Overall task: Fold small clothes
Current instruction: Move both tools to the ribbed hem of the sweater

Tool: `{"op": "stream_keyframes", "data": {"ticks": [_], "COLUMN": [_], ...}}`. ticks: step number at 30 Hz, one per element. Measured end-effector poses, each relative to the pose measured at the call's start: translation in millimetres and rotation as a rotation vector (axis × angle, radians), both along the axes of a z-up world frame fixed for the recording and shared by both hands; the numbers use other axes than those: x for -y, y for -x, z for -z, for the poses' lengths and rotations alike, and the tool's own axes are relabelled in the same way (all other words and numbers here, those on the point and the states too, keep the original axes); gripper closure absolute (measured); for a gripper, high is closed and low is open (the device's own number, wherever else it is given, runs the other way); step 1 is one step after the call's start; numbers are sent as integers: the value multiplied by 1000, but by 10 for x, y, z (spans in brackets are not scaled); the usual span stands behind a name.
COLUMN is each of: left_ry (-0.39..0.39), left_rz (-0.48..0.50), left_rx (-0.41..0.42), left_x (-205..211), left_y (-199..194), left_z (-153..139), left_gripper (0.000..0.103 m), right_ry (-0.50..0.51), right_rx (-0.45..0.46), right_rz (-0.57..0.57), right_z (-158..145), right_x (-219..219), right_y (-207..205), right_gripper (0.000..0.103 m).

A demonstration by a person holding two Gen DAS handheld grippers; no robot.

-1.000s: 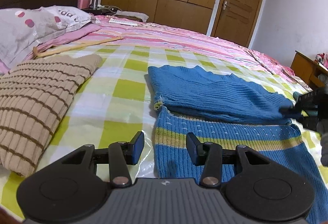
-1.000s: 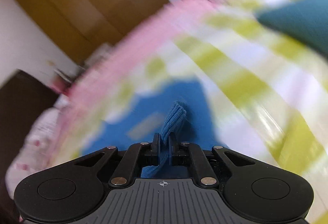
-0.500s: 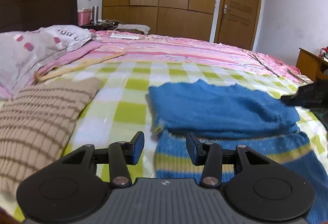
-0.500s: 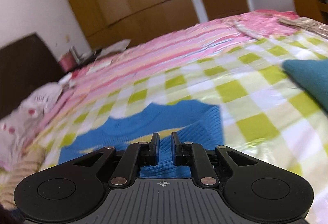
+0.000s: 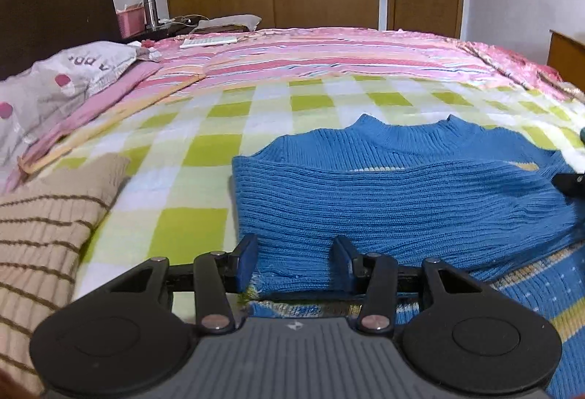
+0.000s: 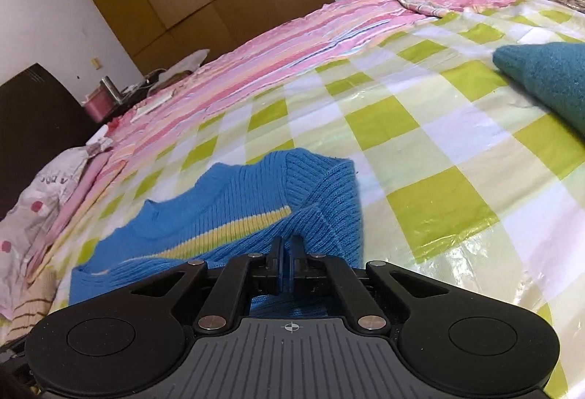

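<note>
A blue ribbed sweater [image 5: 402, 201] with yellow stripes lies flat on the green-checked sheet [image 5: 204, 161], a sleeve folded across its chest. My left gripper [image 5: 294, 262] is open at the sweater's near left corner, and the folded edge lies between its fingers without being pinched. In the right wrist view the sweater [image 6: 237, 209] shows its collar and right shoulder. My right gripper [image 6: 287, 245] is shut just above that shoulder fold, with no fabric showing between its pads. Its black tip also shows as the right gripper [image 5: 570, 181] at the edge of the left wrist view.
A folded beige striped garment [image 5: 44, 234] lies to the left of the sweater. A teal garment [image 6: 548, 84] lies to the right. A spotted pillow [image 5: 55, 88] and a pink striped quilt [image 5: 329, 59] fill the far side of the bed, with a wardrobe behind.
The right gripper let go of the blue sleeve cuff it was holding, swung over the shoulder and closed. The left gripper moved forward until the sweater's folded edge lay between its fingers.
</note>
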State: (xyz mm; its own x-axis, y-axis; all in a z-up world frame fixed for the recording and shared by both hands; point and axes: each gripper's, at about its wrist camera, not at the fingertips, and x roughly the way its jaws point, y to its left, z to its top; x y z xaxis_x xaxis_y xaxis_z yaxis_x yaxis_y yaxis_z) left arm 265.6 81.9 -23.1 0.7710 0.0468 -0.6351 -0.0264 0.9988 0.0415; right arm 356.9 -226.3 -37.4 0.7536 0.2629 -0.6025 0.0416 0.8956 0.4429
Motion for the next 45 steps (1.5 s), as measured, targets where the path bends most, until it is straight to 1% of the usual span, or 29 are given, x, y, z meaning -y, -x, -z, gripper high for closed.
{"op": "stream_keyframes", "data": {"ticks": [1,2,4,6,7,8,9,11,13,17,19,20,22,24,28,34,38,45], "left_ry": [-7,-11,-18,-18,-12,-7,-3,-1,0,27,25,26,38,52,59,91,88,107], "left_rz": [-1,2,1,-5,-11,-18,-23,-30,-39,-69,-77,-80,-85,-87,-72,-40,-16,38], "left_rx": [2,5,1,-13,-21,-26,-28,-24,-25,-51,-64,-68,-67,-65,-72,-120,-134,-174], "left_x": [2,7,7,4,-2,-16,-25,-45,-73,-160,-179,-191,-215,-234,-239,-254,-220,-184], "left_y": [23,61,78,80,82,76,91,155,218,389,465,520,625,732,955,1364,1628,1976], "left_z": [-7,-17,-10,3,-4,-22,-43,-87,-102,-48,-5,13,8,-19,-50,-13,-15,0], "left_gripper": [53,53,52,52,52,52,52,52,52,52,52,52,52,52,52,52,52,52], "right_ry": [-11,-15,38,122,136,123,101,75,92,65,66,82,97,68,57,47,17,29], "right_rx": [11,37,71,42,25,22,18,27,22,-1,-20,-25,-17,-14,-25,-70,-117,-141], "right_rz": [4,-4,-11,-15,-7,3,19,36,44,66,46,37,33,25,-26,-116,-154,-194], "right_z": [-37,-86,-142,-95,-55,-58,-86,-137,-148,-98,-68,-67,-100,-137,-159,-131,-85,-93], "right_x": [5,0,-42,-77,-62,-26,8,63,100,224,248,241,240,274,290,327,362,405], "right_y": [43,106,184,156,130,129,140,190,235,323,348,366,420,498,744,1319,1660,2173], "right_gripper": [102,94,89,94,100,103,103,95,89,89,89,89,89,89,89,89,82,82]}}
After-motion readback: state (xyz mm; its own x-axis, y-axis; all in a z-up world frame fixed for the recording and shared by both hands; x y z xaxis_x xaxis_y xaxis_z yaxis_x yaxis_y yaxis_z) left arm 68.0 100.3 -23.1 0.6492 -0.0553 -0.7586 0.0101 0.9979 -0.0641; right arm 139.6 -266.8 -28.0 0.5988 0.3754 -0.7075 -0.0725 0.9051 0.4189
